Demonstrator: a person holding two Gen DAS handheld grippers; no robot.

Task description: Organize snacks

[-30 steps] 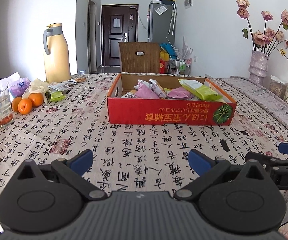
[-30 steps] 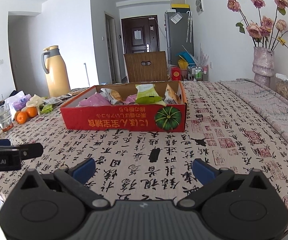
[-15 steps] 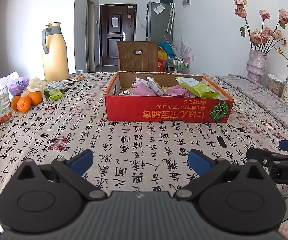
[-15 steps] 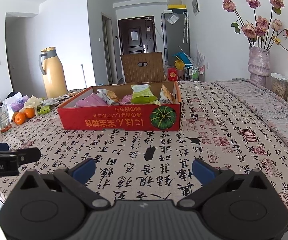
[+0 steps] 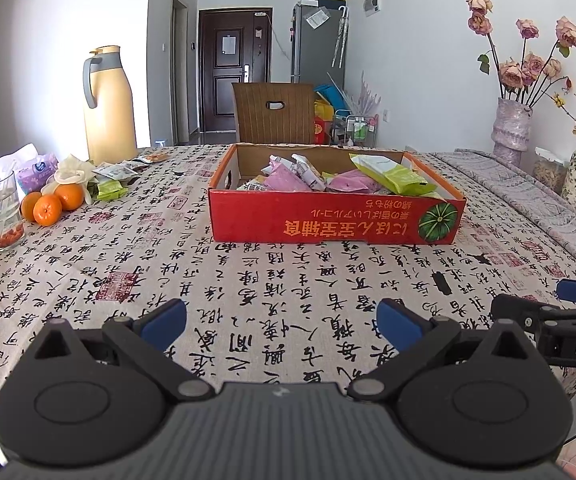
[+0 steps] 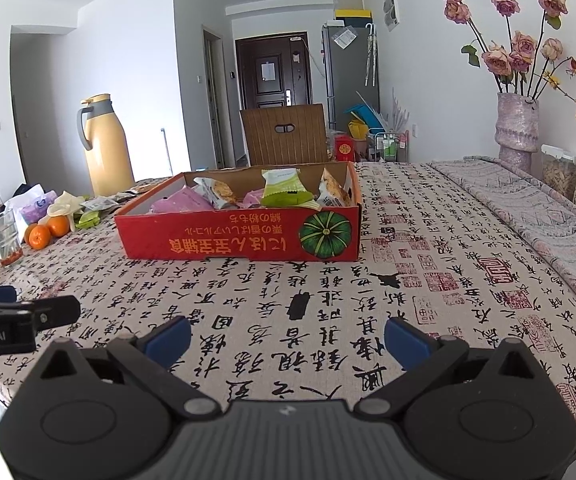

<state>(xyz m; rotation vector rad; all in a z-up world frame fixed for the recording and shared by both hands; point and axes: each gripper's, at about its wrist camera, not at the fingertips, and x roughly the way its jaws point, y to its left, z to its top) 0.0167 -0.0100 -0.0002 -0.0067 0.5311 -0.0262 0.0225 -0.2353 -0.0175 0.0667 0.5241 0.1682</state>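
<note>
Tablecloth [image 5: 288, 280] bears box [image 5: 327, 224] at 12 o'clock, snacks [image 5: 351, 176] heaped inside; loose packets [image 5: 110, 190] at 10 o'clock beside oranges [image 5: 48, 208]. Left gripper [image 5: 282, 322] and right gripper [image 6: 288, 340] both spread, empty, well short of box. Fits sorting underway or finished.

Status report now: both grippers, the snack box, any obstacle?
Left gripper open, empty. Right gripper open, empty. Red snack box ahead on tablecloth, packets inside. Path to it clear.

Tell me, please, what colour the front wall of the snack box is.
Red, with yellow lettering and a green pumpkin picture on the snack box; clearest from the right wrist.
</note>
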